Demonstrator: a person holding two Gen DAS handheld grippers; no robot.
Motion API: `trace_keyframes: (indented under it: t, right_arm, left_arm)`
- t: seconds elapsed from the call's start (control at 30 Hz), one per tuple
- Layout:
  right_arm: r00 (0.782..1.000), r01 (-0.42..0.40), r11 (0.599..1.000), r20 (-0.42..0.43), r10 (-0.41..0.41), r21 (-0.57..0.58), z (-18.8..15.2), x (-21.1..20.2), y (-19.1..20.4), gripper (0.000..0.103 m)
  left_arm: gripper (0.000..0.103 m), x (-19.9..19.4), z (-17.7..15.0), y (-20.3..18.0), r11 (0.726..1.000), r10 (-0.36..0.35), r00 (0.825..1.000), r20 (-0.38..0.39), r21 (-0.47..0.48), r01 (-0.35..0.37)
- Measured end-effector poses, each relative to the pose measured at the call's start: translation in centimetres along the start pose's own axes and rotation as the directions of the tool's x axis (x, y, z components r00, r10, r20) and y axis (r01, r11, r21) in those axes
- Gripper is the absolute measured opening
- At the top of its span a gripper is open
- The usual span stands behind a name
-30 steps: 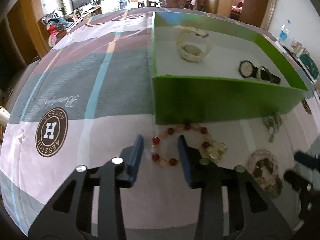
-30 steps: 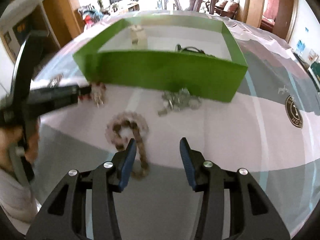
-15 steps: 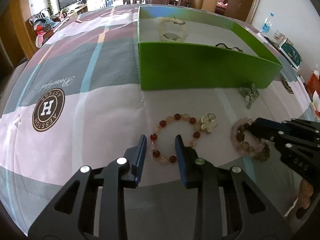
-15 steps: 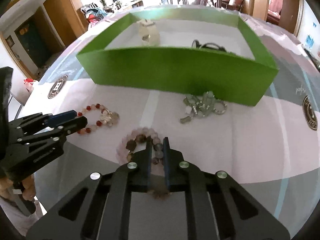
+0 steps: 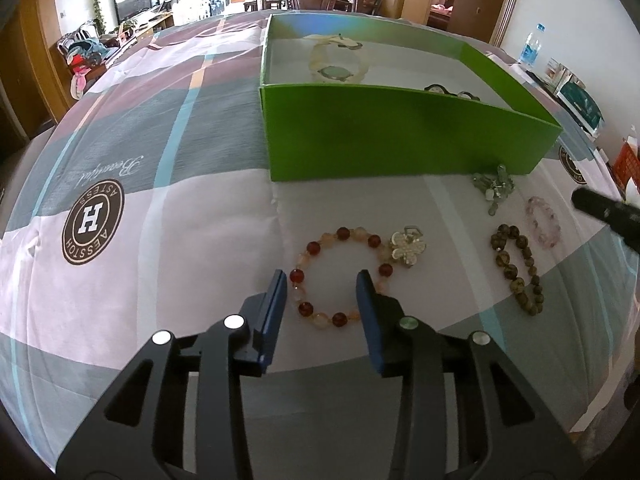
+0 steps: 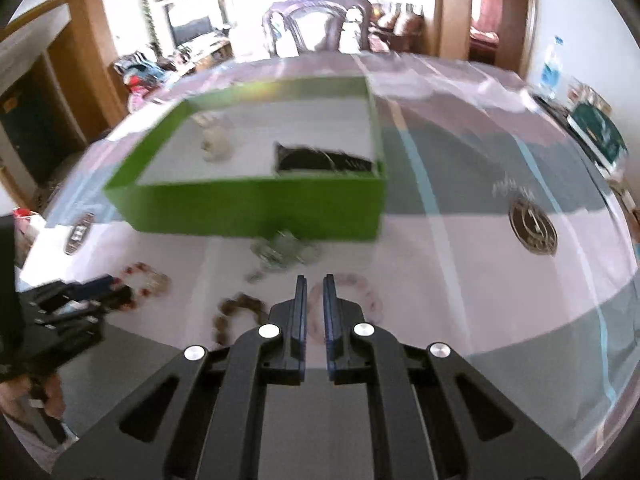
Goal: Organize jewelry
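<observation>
your left gripper (image 5: 322, 276) is spread wide around the near arc of the red-and-amber bead bracelet (image 5: 342, 277), flat on the checked cloth in front of the green cardboard box (image 5: 404, 136). nothing gripped yet. next: lower, pinch beads. right gripper (image 6: 311, 282) looks nearly closed; can't tell if it holds anything.

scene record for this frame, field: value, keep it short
left gripper: open, fingers either side of red bead bracelet on the tablecloth
right gripper: nearly shut, pink bead bracelet at its tips; grasp unclear, view blurred
brown bead bracelet: loose on cloth
silver-green piece: against box front
green box: holds pale bracelet, watch
</observation>
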State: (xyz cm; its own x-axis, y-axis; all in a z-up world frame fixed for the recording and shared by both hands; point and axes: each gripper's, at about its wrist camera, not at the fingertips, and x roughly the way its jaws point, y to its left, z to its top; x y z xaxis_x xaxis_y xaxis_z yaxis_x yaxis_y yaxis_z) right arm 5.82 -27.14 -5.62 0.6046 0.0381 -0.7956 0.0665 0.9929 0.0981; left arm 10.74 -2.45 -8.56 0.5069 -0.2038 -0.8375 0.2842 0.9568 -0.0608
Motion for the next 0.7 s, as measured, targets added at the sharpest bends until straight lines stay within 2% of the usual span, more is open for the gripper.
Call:
trace_keyframes:
  t: [0.07,0.17,0.27,0.3,0.33,0.53,0.7]
  right_arm:
    - [0.999,0.015,1.0,-0.03,-0.015,0.016,-0.6,0.8,-0.8,0.008]
    - [0.998,0.025,0.998,-0.054,-0.023,0.054,-1.3,1.6,-1.9,0.014]
    - [0.996,0.068,0.995,-0.056,-0.064,0.076,-1.8,1.8,-3.1,0.031]
    - [0.995,0.083,0.993,-0.057,-0.079,0.078,-1.9,1.8,-3.4,0.043]
    - [0.995,0.091,0.993,-0.058,-0.087,0.077,-2.0,1.9,-3.5,0.048]
    - [0.992,0.109,0.992,-0.065,-0.104,0.067,-2.0,2.8,-3.7,0.048]
    - [0.992,0.104,0.994,-0.076,-0.102,0.015,-2.4,3.3,-2.6,0.049]
  left_arm:
    - [0.039,0.0,0.1,0.0,1.0,0.004,1.0,0.0,-0.002,-0.004]
    - [0.042,-0.2,0.1,0.1,1.0,0.012,1.0,0.006,-0.008,-0.012]
    - [0.045,-0.5,0.2,0.3,0.999,0.03,0.999,0.016,-0.012,-0.03]
    - [0.047,-0.5,0.2,0.4,0.999,0.034,0.999,0.019,-0.014,-0.034]
    - [0.049,-0.5,0.3,0.5,0.999,0.038,0.999,0.021,-0.017,-0.038]
    - [0.049,0.2,0.4,0.9,0.998,0.049,0.999,0.007,-0.034,-0.048]
    - [0.054,0.3,0.5,0.8,0.998,0.052,0.999,0.009,-0.028,-0.052]
